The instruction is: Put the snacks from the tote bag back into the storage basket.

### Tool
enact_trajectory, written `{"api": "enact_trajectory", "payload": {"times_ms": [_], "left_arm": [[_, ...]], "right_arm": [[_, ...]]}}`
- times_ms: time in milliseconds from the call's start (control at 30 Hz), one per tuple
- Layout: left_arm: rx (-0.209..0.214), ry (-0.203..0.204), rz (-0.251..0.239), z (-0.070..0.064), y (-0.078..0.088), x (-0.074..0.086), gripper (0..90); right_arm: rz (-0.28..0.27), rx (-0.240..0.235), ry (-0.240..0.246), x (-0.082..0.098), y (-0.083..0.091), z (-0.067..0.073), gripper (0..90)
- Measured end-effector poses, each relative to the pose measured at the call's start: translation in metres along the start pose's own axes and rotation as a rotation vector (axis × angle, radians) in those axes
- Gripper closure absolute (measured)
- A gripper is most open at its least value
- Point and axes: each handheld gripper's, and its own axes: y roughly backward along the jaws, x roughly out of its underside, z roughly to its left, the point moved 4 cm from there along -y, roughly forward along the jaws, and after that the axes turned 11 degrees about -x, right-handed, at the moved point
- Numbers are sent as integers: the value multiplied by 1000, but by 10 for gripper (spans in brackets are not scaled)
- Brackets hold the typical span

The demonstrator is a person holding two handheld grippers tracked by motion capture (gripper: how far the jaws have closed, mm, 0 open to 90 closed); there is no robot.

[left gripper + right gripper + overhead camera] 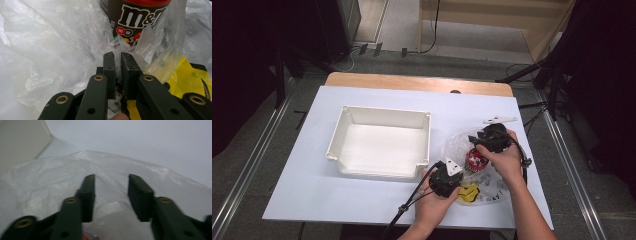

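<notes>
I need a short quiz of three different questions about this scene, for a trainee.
1. True or false: the left gripper has its fingers pinched on the clear plastic bag.
2. Which brand is printed on the dark cup inside the bag: A) Skittles, B) M&M's, C) Oreo?
3. What lies inside the white tray?

Key:
1. True.
2. B.
3. Nothing; it is empty.

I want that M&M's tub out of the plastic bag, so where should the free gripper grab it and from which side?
Probably by the red lid end of the M&M's tub, coming down from above through the bag's mouth. The tub seems to stand roughly upright inside the clear plastic bag, whose film wraps its sides. The left gripper is shut on a bag fold beside it, and the right gripper is open above the bag.
</notes>
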Motion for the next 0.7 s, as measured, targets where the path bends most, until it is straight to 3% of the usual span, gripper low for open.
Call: {"api": "enact_trajectory", "payload": {"times_ms": [67, 133, 267, 367, 433, 500, 600, 700], "left_arm": [[-1, -2, 3, 0, 0, 0, 833], [1, -3, 3, 0, 0, 0, 833], [2, -6, 2, 0, 0, 0, 834], [0, -5, 2, 0, 0, 0, 836], [-1, -5, 1, 1, 1, 0, 837], [1, -2, -2, 1, 1, 0, 835], [10, 7, -12, 1, 2, 0, 808], [23, -1, -36, 1, 4, 0, 772]], "right_arm": [[-9, -13, -107, 4, 5, -20, 784], [1, -47, -180, 12, 4, -38, 845], [20, -59, -212, 37, -8, -56, 900], [-68, -114, -245, 46, -6, -64, 900], [-76, -87, -222, 47, -4, -63, 900], [-88, -4, -159, 47, 0, -59, 833], [-199, -30, -135, 46, 19, -48, 744], [-320, -55, -108, 51, 52, -29, 721]]}}
